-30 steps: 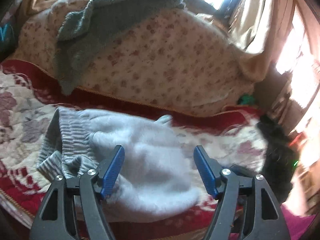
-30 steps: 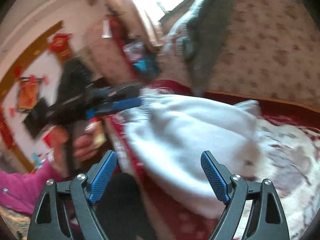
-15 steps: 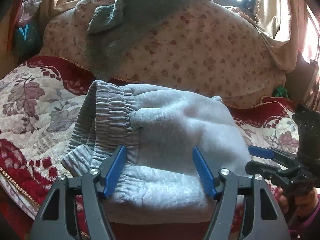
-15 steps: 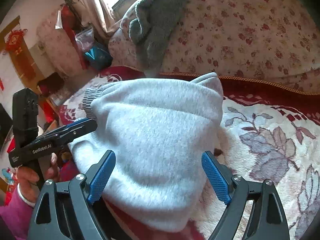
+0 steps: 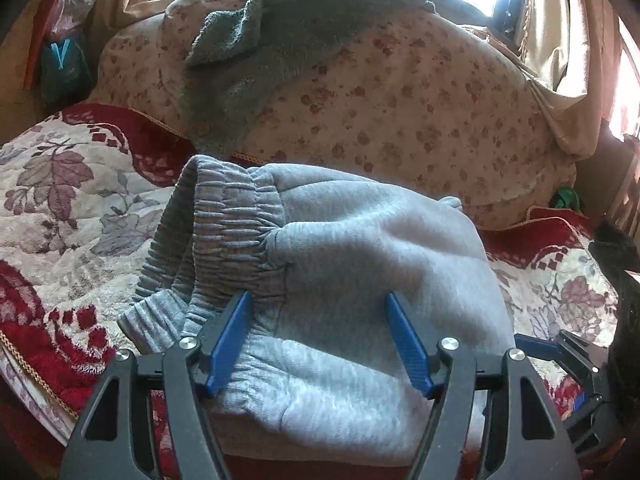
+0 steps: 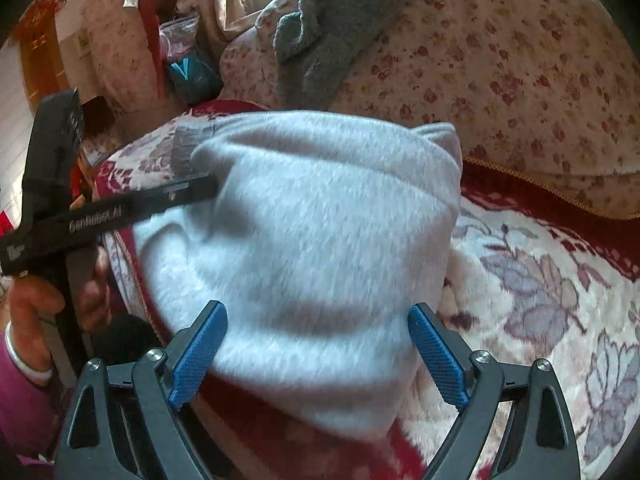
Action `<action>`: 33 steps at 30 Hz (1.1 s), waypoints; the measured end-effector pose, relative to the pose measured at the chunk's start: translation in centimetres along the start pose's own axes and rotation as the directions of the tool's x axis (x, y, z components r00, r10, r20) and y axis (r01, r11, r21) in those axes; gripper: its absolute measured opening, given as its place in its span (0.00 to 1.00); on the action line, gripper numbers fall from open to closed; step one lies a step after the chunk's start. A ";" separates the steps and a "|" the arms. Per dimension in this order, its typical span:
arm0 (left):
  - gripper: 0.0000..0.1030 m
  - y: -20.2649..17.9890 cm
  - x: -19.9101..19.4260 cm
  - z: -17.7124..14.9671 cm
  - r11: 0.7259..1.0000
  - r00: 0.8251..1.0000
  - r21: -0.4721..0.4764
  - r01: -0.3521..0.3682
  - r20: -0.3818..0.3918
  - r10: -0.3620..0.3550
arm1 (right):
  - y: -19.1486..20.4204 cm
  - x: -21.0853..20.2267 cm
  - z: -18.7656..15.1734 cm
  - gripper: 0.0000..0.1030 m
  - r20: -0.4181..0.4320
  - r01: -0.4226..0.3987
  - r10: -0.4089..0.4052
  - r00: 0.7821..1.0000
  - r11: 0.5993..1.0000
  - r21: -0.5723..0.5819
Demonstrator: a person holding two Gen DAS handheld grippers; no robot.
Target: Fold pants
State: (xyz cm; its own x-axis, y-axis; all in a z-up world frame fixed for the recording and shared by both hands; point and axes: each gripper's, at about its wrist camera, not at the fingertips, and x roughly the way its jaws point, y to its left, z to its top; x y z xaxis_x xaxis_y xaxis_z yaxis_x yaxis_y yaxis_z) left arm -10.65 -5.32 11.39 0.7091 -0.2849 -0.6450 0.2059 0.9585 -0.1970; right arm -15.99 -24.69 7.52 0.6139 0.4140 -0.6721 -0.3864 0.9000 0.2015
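Light grey fleece pants (image 5: 360, 272) lie folded in a thick bundle on the floral red-and-cream blanket (image 5: 68, 216); the ribbed elastic waistband (image 5: 224, 232) faces left. My left gripper (image 5: 318, 312) is open, its blue pads resting over the bundle's near edge beside the waistband. My right gripper (image 6: 316, 320) is open over the other side of the pants (image 6: 320, 216). The left gripper also shows in the right wrist view (image 6: 120, 208) at the bundle's left side, and the right gripper at the left view's right edge (image 5: 560, 352).
A floral cushion back (image 5: 400, 96) rises behind the pants, with a grey-green towel (image 5: 280, 40) draped over it. A teal bag (image 5: 60, 64) stands at the far left. Curtains and a bright window (image 5: 572, 40) are at the back right.
Both grippers have moved in closer over the folded bundle. The pants now fill more of both views. Both stay open.
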 end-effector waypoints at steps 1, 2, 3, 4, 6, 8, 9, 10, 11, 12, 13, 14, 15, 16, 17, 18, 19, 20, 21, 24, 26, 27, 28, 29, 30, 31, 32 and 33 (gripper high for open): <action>0.67 -0.2 -0.1 0.0 1.000 1.000 0.002 -0.010 0.003 0.010 | 0.0 0.0 0.0 0.92 -0.003 0.001 -0.001 1.000 1.000 -0.009; 0.67 -0.4 -0.1 0.0 1.000 1.000 0.002 -0.018 0.003 0.018 | -0.1 -0.1 0.1 0.93 -0.008 -0.002 0.002 1.000 1.000 -0.010; 0.67 -0.4 -0.2 0.0 1.000 1.000 0.001 -0.024 0.004 0.024 | -0.2 -0.3 0.4 0.93 -0.014 -0.007 0.007 1.000 1.000 -0.003; 0.67 -0.5 -0.3 0.1 1.000 1.000 -0.006 -0.030 0.007 0.030 | -0.3 -0.4 0.8 0.93 -0.019 -0.010 0.010 1.000 1.000 0.002; 0.67 -0.7 -0.7 0.2 0.999 0.999 -0.023 -0.030 0.011 0.030 | -0.2 -0.9 1.3 0.93 -0.017 -0.013 0.013 1.000 1.000 -0.004; 0.67 -0.7 -0.9 0.4 0.999 0.999 -0.038 -0.034 0.012 0.034 | -0.1 -1.4 2.0 0.93 -0.003 -0.016 0.016 1.000 1.000 -0.020; 0.67 -0.8 -0.9 0.5 0.998 0.999 -0.043 -0.038 0.009 0.039 | 0.1 -1.6 2.2 0.93 0.002 -0.015 0.015 1.000 1.000 -0.023; 0.67 -0.9 -1.0 0.7 0.998 0.999 -0.042 -0.045 0.006 0.045 | 0.1 -1.7 2.4 0.93 0.006 -0.015 0.016 1.000 1.000 -0.024; 0.67 -1.0 -0.9 0.7 0.998 0.999 -0.039 -0.050 0.004 0.050 | 0.1 -1.7 2.7 0.93 0.010 -0.017 0.017 1.000 1.000 -0.021; 0.67 -1.0 -0.9 0.8 0.998 0.998 -0.035 -0.055 0.002 0.055 | 0.0 -1.7 2.9 0.93 0.012 -0.021 0.021 1.000 1.000 -0.014; 0.67 -1.0 -0.9 0.8 0.998 0.998 -0.035 -0.058 0.000 0.058 | 0.0 -1.7 3.1 0.93 0.012 -0.027 0.027 1.000 1.000 -0.008; 0.67 -1.0 -0.9 0.8 0.998 0.998 -0.037 -0.059 -0.001 0.059 | 0.0 -1.7 3.3 0.93 0.013 -0.033 0.033 0.999 0.999 -0.002; 0.67 -1.0 -0.9 0.9 0.998 0.998 -0.042 -0.055 -0.003 0.055 | 0.1 -1.8 3.5 0.93 0.015 -0.039 0.038 0.999 0.999 0.004; 0.67 -0.9 -1.0 0.9 0.998 0.999 -0.047 -0.051 -0.004 0.051 | 0.2 -1.9 3.7 0.93 0.020 -0.043 0.043 0.999 0.999 0.005; 0.67 -1.0 -1.2 1.0 0.997 0.999 -0.051 -0.049 -0.001 0.049 | 0.3 -2.0 3.8 0.93 0.026 -0.047 0.047 0.999 0.999 0.003; 0.67 -1.0 -1.4 1.1 0.997 0.999 -0.053 -0.051 0.003 0.051 | 0.5 -2.1 4.0 0.93 0.033 -0.051 0.051 0.998 0.999 -0.003; 0.68 -1.1 -1.7 1.2 0.997 0.998 -0.054 -0.061 0.009 0.061 | 0.7 -2.1 4.0 0.93 0.037 -0.051 0.051 0.998 0.999 -0.007; 0.69 -1.1 -1.9 1.3 0.996 0.998 -0.054 -0.068 0.013 0.069 | 0.8 -2.2 4.1 0.93 0.041 -0.049 0.050 0.998 0.999 -0.012; 0.71 -1.2 -2.1 1.4 0.996 0.997 -0.056 -0.075 0.019 0.076 | 1.0 -2.2 4.2 0.93 0.043 -0.047 0.048 0.998 0.999 -0.012; 0.75 -1.3 -2.7 1.7 0.995 0.996 -0.062 -0.084 0.035 0.086 | 1.0 -2.3 4.5 0.93 0.051 -0.049 0.049 0.997 0.999 -0.008; 0.75 -1.4 -2.8 1.8 0.994 0.995 -0.058 -0.094 0.039 0.097 | 1.1 -2.3 4.6 0.93 0.056 -0.049 0.049 0.997 0.999 -0.005; 0.75 -1.4 -2.9 1.8 0.993 0.994 -0.054 -0.101 0.041 0.104 | 1.1 -2.3 4.6 0.93 0.056 -0.046 0.047 0.997 0.999 -0.005; 0.75 -1.5 -3.0 1.8 0.993 0.993 -0.052 -0.109 0.043 0.112 | 1.0 -2.3 4.6 0.93 0.056 -0.045 0.045 0.997 0.999 -0.006; 0.75 -1.5 -3.0 1.8 0.992 0.992 -0.050 -0.114 0.045 0.116 | 1.0 -2.3 4.6 0.93 0.056 -0.043 0.043 0.998 0.999 -0.007; 0.75 -1.5 -3.1 1.8 0.992 0.992 -0.049 -0.115 0.045 0.117 | 0.9 -2.3 4.7 0.93 0.056 -0.042 0.042 0.998 0.999 -0.005; 0.75 -1.5 -3.1 1.8 0.992 0.992 -0.049 -0.115 0.045 0.117 | 0.8 -2.3 4.6 0.93 0.056 -0.041 0.041 0.998 0.999 -0.004; 0.75 -1.5 -3.2 1.8 0.992 0.992 -0.049 -0.114 0.046 0.117 | 0.6 -2.3 4.6 0.93 0.054 -0.039 0.039 0.998 0.999 -0.003; 0.76 -1.5 -3.1 1.8 0.992 0.992 -0.047 -0.114 0.044 0.116 | 0.4 -2.3 4.6 0.93 0.051 -0.035 0.035 0.998 0.999 0.002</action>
State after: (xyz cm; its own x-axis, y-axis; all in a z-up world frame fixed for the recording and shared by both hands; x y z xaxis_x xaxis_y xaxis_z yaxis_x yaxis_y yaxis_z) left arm -11.89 -5.84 15.03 0.7573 -0.1715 -0.6301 0.0919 0.9833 -0.1571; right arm -14.42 -24.61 12.42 0.6346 0.4518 -0.6270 -0.4065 0.8852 0.2264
